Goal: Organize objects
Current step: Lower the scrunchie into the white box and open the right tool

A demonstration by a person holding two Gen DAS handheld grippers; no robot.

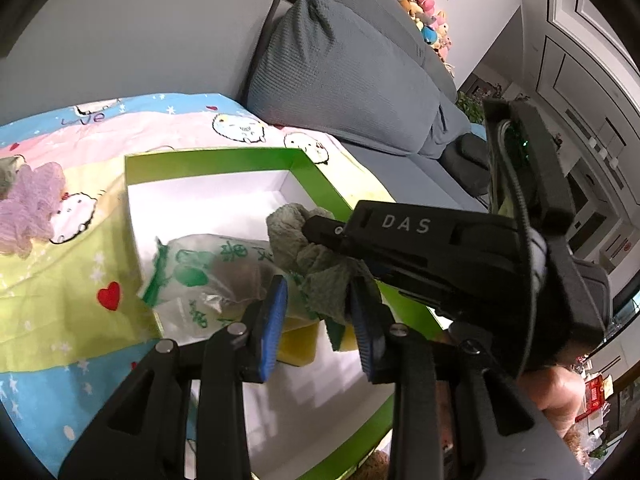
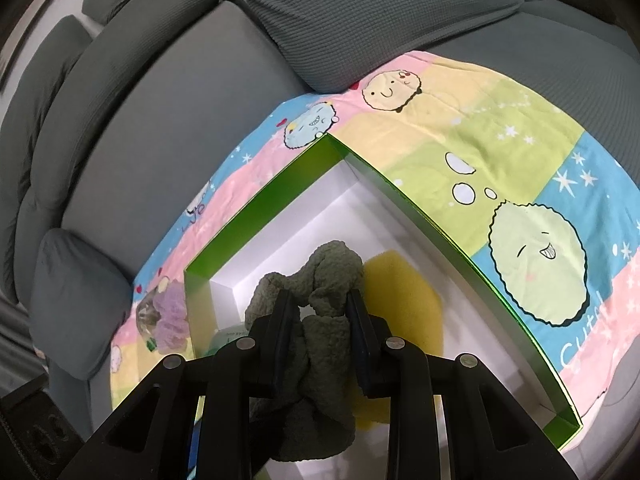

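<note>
Gripping bunched green cloth, right tool over green box.

"DAS" in pale capitals on the black right tool, seen from the left wrist. Green printed characters on the clear bag in the box, too creased and blurred to read. On the blanket, "ove" in thin handwriting near a white cartoon figure at the far edge, first letter cut off. From the right wrist, white letters "Cut" on the blanket at its blue and pink edge, rest running out of sight. Small dark scribble on the blanket's left edge, unreadable. Red sign on a far box at right, too small to make out.
</note>
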